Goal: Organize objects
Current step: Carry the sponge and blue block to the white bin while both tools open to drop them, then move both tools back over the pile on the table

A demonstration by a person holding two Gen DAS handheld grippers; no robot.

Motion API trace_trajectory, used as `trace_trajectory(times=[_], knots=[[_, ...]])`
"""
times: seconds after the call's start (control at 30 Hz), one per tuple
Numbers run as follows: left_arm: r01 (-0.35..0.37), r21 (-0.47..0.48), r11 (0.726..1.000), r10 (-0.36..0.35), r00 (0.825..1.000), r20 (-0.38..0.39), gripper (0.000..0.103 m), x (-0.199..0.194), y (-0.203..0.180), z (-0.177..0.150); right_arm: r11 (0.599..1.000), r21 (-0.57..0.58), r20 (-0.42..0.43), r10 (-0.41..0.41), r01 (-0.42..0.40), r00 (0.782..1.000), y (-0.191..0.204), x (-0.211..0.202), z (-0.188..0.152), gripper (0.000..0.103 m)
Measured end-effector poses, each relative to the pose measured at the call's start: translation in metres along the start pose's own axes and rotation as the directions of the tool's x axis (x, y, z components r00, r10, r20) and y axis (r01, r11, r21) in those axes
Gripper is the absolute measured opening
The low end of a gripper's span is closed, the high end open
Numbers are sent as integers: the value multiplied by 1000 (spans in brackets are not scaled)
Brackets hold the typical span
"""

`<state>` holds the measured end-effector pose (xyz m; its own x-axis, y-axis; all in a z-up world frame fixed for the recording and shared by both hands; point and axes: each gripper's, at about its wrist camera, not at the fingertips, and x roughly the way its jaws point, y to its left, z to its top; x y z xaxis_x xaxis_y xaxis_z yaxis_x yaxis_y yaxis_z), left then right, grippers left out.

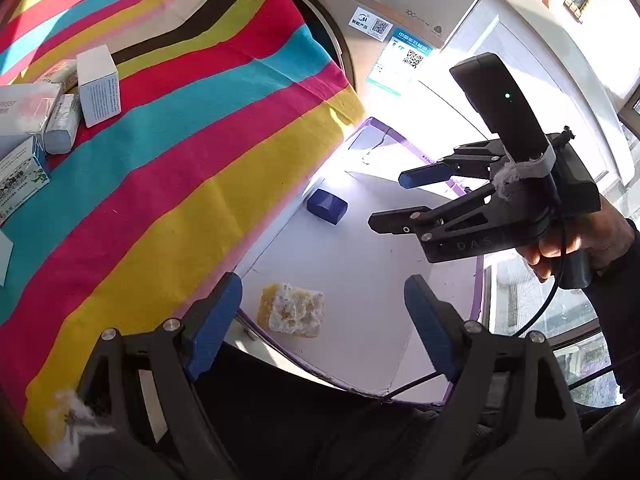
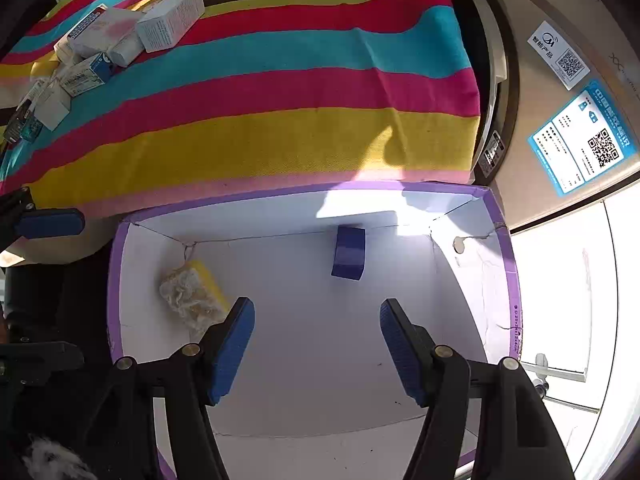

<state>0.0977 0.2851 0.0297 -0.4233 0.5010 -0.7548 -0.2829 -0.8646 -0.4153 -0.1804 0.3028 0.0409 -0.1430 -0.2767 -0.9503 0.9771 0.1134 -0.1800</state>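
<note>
A white box with a purple rim (image 2: 506, 264) stands beside the striped table cloth (image 2: 256, 80). Inside it lie a worn yellow sponge (image 2: 194, 294) and a dark blue block (image 2: 349, 253); both also show in the left wrist view, the sponge (image 1: 291, 309) and the block (image 1: 327, 205). My left gripper (image 1: 324, 320) is open and empty above the sponge end of the box (image 1: 360, 280). My right gripper (image 2: 316, 352) is open and empty above the box floor; it also shows in the left wrist view (image 1: 386, 200). Several small cartons (image 2: 132, 36) lie on the cloth's far left.
A washing machine front (image 2: 560, 92) with QR stickers stands behind the box. A white carton (image 1: 98, 86) and other packets (image 1: 24, 112) lie on the cloth (image 1: 180, 168). Bright window light falls at the right.
</note>
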Motion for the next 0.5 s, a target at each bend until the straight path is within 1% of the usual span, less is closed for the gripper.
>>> trace_trajectory(times=[0.17, 0.23, 0.3, 0.37, 0.43, 0.5], knots=[[-18, -69, 997, 22, 998, 60, 86, -14, 16, 0, 1000, -13, 47, 29, -28, 998, 12, -10, 16, 67], [-20, -102, 995, 31, 994, 107, 86, -24, 24, -1, 999, -22, 66, 42, -40, 997, 18, -16, 22, 67], [-33, -124, 992, 56, 981, 187, 86, -37, 33, -3, 998, -39, 90, 52, -49, 995, 23, -21, 29, 67], [-68, -108, 992, 94, 962, 258, 86, -50, 38, -6, 997, -53, 121, 59, -53, 991, 32, -27, 38, 67], [-118, -88, 989, 139, 945, 297, 86, -60, 42, -9, 996, -55, 152, 80, -72, 985, 43, -33, 49, 67], [-142, -106, 984, 168, 936, 308, 86, -67, 50, -11, 994, -51, 177, 107, -100, 978, 49, -36, 60, 68]])
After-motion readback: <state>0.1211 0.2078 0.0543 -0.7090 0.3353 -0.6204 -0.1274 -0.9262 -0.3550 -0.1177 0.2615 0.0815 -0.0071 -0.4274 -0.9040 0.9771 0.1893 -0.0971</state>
